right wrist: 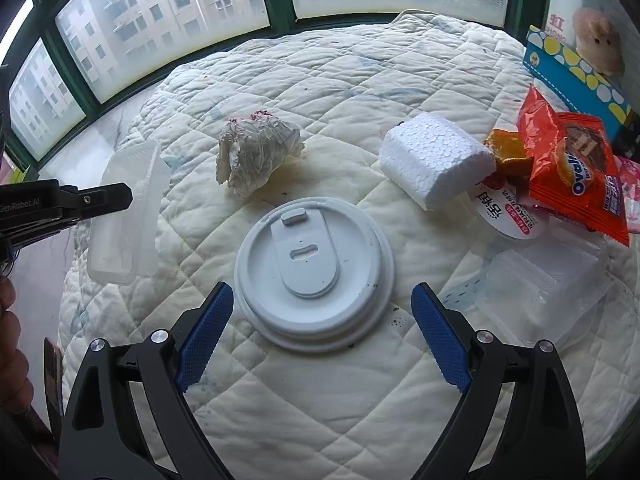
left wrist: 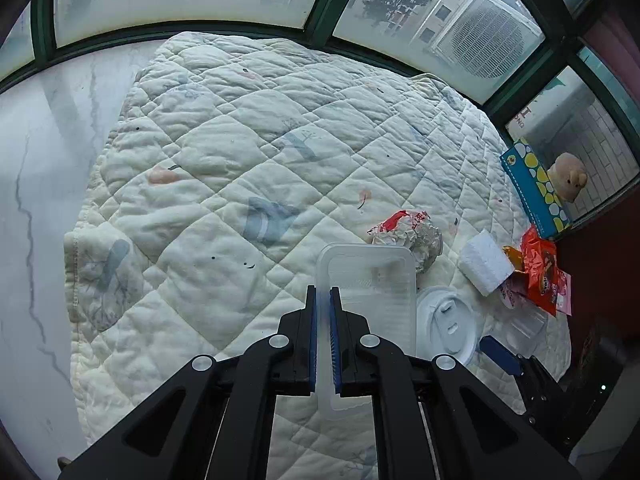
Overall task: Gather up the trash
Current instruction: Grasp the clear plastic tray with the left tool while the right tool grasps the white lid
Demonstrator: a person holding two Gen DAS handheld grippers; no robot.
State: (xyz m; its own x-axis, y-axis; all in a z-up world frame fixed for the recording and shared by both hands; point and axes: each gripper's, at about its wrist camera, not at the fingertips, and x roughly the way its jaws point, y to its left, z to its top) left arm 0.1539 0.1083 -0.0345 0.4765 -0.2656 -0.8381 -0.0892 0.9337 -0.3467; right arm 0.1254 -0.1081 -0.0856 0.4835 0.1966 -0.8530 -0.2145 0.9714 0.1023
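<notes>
My left gripper (left wrist: 323,294) is shut on the edge of a clear plastic tray (left wrist: 372,284), held above the quilt; the tray also shows in the right wrist view (right wrist: 120,216) with the left gripper (right wrist: 120,196) on it. My right gripper (right wrist: 322,300) is open, its fingers on either side of a white cup lid (right wrist: 314,268) lying on the quilt, also in the left wrist view (left wrist: 446,320). A crumpled wrapper (right wrist: 256,152), a foam block (right wrist: 432,160), an orange snack packet (right wrist: 576,176) and a clear plastic box (right wrist: 544,280) lie beyond.
A quilted white blanket (left wrist: 240,168) covers a marble sill below green-framed windows. A blue dotted box (right wrist: 576,76) and a plush toy (right wrist: 600,44) stand at the right. A small lidded cup (right wrist: 508,212) lies beside the snack packet.
</notes>
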